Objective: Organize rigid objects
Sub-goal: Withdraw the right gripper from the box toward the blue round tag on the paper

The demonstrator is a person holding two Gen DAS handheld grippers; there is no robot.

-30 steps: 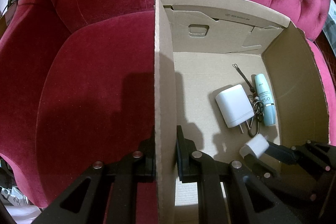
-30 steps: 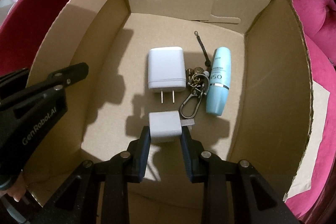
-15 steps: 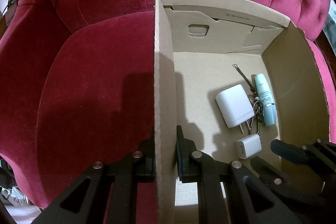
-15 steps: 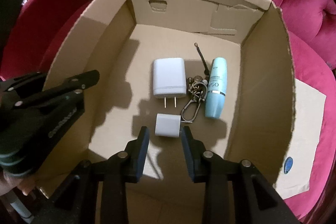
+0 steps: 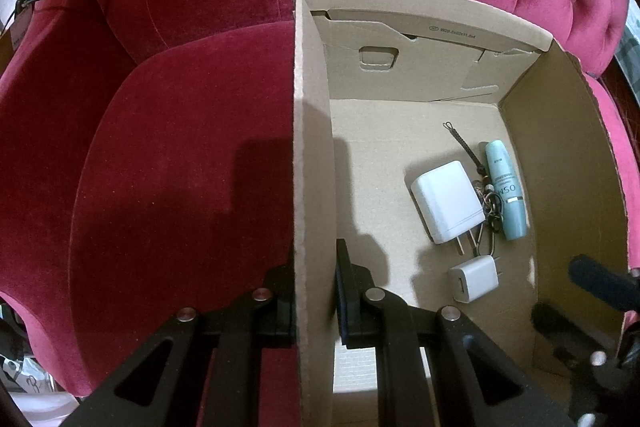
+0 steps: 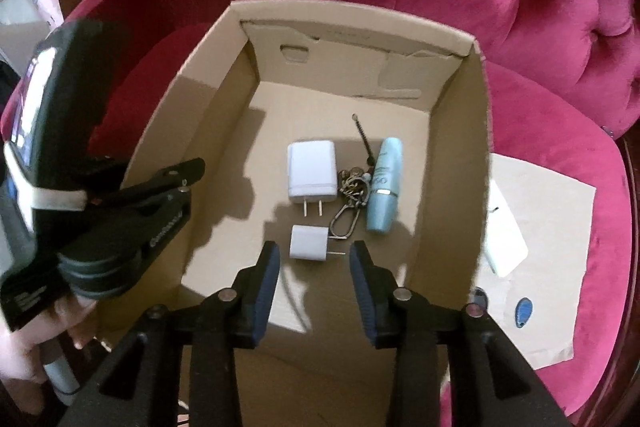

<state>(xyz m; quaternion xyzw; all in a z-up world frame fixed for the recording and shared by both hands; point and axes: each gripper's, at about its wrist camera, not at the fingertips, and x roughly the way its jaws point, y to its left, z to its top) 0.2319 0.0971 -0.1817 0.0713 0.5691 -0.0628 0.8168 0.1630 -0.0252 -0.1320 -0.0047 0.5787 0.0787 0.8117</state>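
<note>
The right claw point(image 6: 314, 259) hovers above the cardboard box point(image 6: 208, 75), its jaws having just been opening, parted with nothing gripped. The small white plug point(image 6: 308, 242) lies free on the box floor, just beyond the tips. At twelve o'clock from it lies a larger white charger point(image 6: 312, 171); at two o'clock, a key clasp point(image 6: 352, 199) and a pale blue tube point(image 6: 385, 183). The left claw point(image 5: 314, 291) is clamped on the box's left wall. A red velvet armchair point(image 6: 560, 27) carries the box. At four o'clock, a white object on brown paper point(image 6: 552, 247) is half hidden by the box wall.
</note>
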